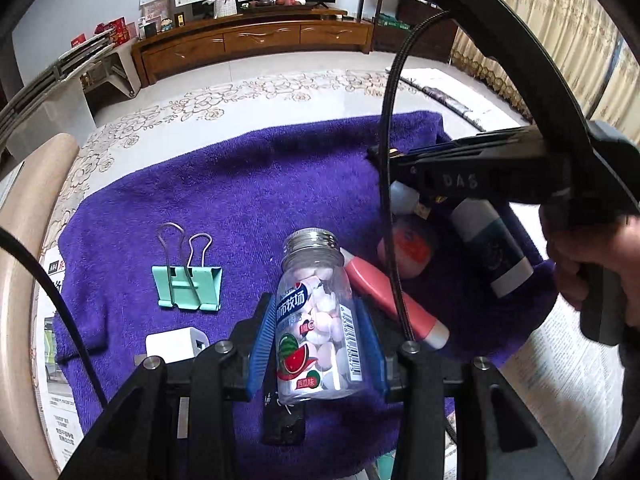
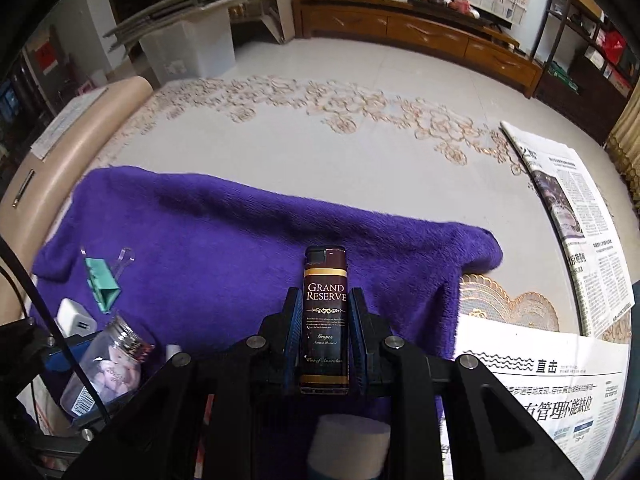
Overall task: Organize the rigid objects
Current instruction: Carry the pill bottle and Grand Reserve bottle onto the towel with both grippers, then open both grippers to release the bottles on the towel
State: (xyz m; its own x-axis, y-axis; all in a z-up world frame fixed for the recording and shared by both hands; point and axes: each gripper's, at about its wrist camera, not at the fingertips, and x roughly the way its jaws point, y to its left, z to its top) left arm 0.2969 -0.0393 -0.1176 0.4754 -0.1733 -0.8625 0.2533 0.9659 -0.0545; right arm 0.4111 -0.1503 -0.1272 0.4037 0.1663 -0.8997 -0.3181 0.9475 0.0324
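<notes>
Both claws loaded. Left gripper (image 1: 316, 344) is clamped on the candy bottle (image 1: 316, 320), blue pads pressing its two sides. The bottle's long axis runs straight along the fingers, silver threaded neck pointing away toward 12 o'clock, base back at the palm. No cap seen on it.

Right gripper (image 2: 324, 336) is clamped on the lighter (image 2: 325, 320), also lengthwise between the pads, its top end toward 12 o'clock and standing clear of the fingertips.

Both held things sit above the purple towel (image 1: 240, 184). From the left wrist view the right gripper lies at about 2 o'clock, well apart; from the right wrist view the bottle shows at about 8 o'clock, low and left.

On the towel, left wrist view: green clip (image 1: 188, 284) at 10 o'clock, white charger (image 1: 176, 346) at 9 o'clock just beside the left finger, pink tube (image 1: 396, 300) at 2 o'clock touching or just behind the bottle's shoulder (cannot tell which). A dark tube (image 1: 492, 248) and other items lie under the right gripper.

Judgement: the open towel lies at 12 o'clock from both claws, and the lighter has the clearer run. The bottle's path right is crowded by the pink tube; setting it down forward or left looks safer.
</notes>
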